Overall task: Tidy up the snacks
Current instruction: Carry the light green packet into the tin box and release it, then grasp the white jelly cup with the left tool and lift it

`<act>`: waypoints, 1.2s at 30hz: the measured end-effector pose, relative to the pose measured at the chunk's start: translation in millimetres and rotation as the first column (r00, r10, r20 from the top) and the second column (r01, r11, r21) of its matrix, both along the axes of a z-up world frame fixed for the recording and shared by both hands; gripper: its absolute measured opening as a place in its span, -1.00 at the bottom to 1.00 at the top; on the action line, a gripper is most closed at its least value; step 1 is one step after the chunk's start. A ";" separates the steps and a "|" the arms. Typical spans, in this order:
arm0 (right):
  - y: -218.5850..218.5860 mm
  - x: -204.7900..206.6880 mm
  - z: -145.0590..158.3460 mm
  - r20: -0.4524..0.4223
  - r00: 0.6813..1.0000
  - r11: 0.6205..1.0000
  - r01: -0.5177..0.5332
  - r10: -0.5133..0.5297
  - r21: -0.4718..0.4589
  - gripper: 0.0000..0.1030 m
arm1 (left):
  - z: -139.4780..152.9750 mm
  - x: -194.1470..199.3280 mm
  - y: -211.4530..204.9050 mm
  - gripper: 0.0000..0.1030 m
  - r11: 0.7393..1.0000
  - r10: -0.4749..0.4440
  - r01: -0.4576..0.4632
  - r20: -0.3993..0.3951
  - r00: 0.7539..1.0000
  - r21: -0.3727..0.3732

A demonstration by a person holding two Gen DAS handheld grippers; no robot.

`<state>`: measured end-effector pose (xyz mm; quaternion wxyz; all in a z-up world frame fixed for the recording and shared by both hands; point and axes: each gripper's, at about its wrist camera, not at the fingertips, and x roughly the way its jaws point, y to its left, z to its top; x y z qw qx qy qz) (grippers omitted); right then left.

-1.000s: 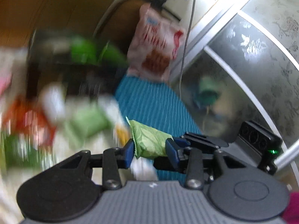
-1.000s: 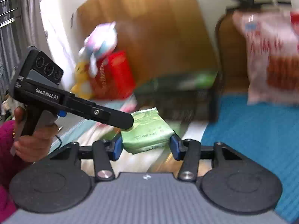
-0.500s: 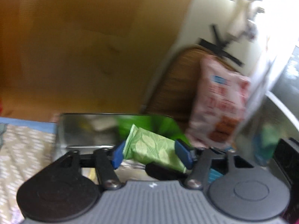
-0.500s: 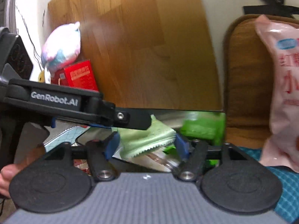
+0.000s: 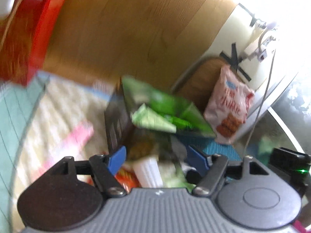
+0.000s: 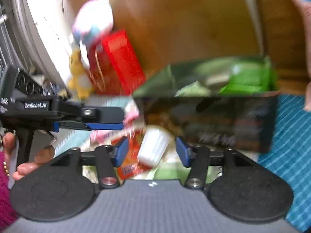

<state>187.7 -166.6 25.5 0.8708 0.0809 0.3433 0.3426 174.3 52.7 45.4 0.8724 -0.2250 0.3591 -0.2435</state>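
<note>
Both my left gripper (image 5: 156, 160) and right gripper (image 6: 150, 149) hang wide and empty above the loose snacks, the dark box (image 6: 210, 116) already holding green packets (image 6: 245, 81). I judge I'm between picks; next I must settle over the white packet (image 6: 153, 147) and close squarely.

Motion-blurred green packets (image 5: 153, 118) inside dark box (image 6: 213, 116), labels unreadable.

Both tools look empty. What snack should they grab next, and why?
Probably the right tool should close on the white packet. It lies loose outside the dark box, right between the open fingers, while green packets already sit inside. The left tool is open too.
</note>
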 end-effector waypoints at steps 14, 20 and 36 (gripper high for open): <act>18.5 -92.3 -3.8 0.058 0.987 0.988 -0.144 0.147 -0.055 -0.37 | -26.1 -35.2 -19.5 -0.17 0.991 -0.090 0.098 -0.078 0.993 0.097; 25.8 -152.5 -15.2 0.013 0.945 0.945 -0.327 0.327 -0.028 -0.35 | -34.0 -106.0 -13.5 -0.17 0.973 -0.176 0.191 -0.112 0.978 0.133; 12.7 -150.9 -18.3 0.001 0.973 0.973 -0.230 0.230 0.008 -0.03 | -20.5 -143.6 11.8 0.21 0.982 -0.154 0.161 -0.070 0.986 0.100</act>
